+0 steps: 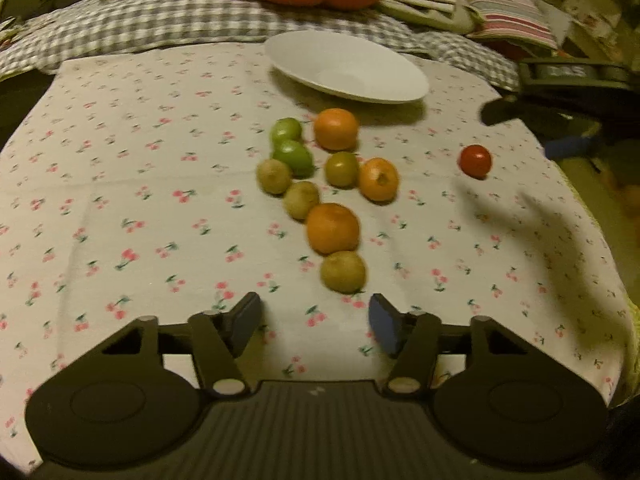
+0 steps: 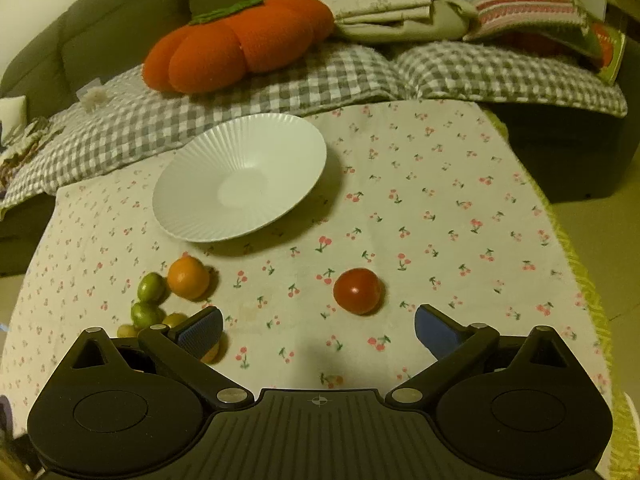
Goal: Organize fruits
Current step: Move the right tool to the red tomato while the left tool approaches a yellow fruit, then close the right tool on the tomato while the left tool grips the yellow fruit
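A cluster of fruits lies mid-table: three oranges [image 1: 333, 227], two bright green fruits [image 1: 293, 156] and several dull yellow-green ones [image 1: 343, 271]. A red tomato [image 1: 475, 161] lies apart on the right; it also shows in the right wrist view [image 2: 357, 290]. An empty white ribbed plate [image 1: 380, 80] sits behind them; it also shows in the right wrist view [image 2: 192, 184]. My left gripper [image 1: 314, 326] is open and empty just short of the nearest fruit. My right gripper [image 2: 318, 330] is open and empty, just short of the tomato, and shows at the right edge of the left wrist view [image 1: 560, 96].
A cherry-print cloth [image 1: 140, 200] covers the table. Behind it is a sofa with a checked blanket [image 2: 280, 84], an orange pumpkin cushion [image 2: 236, 40] and folded cloths [image 2: 384, 0]. The table's right edge [image 2: 576, 264] drops to the floor.
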Available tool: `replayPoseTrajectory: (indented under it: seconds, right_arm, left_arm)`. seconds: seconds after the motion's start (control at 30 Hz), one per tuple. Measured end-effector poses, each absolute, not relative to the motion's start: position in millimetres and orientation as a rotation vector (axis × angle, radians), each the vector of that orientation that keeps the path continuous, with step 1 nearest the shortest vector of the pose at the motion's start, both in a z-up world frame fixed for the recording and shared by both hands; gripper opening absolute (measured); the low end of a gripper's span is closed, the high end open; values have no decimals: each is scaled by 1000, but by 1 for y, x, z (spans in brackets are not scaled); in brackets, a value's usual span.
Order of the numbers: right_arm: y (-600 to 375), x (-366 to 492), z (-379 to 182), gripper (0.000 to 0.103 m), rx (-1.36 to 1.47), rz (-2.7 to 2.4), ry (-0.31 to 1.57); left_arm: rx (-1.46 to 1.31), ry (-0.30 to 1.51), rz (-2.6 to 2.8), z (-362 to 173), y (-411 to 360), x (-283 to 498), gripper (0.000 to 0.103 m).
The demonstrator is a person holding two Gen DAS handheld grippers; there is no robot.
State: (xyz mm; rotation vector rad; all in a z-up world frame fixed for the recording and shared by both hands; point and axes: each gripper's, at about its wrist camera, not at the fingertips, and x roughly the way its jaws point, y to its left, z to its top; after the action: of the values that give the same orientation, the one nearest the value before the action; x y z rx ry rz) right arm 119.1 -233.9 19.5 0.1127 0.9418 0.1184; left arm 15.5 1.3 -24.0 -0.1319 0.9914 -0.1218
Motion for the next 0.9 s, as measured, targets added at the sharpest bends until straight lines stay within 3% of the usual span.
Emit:
replayPoseTrajectory:
  seconds: [0.17,0.4,0.5,0.7,0.8,0.87,0.9]
  right_arm:
    - [-234,140,6,97,90,122,961]
    - [-238,158,-9,80,98,138,998]
    - [-239,161,-14,66,89,142,1004]
    - [-240,167,-24,58,87,131,1019]
    - [-238,167,-27,49,61,111,1019]
    - [-239,165,-27,34,66,99,1012]
    - [-240,165,-25,34,94,101,1020]
  left_arm:
    - [-103,971,-128,-29,0,26,41]
    - [-64,901,-197,-36,-14,31,32]
    - [-46,882,-206,-37,-18,33,31]
    - [-67,873,-217,-36,-14,35,27]
    - [-83,869,-229,-36,-11,35,27]
    - [-128,877,-248,-33,-6,34,27]
    - [-151,877,-253,-30,-2,33,27]
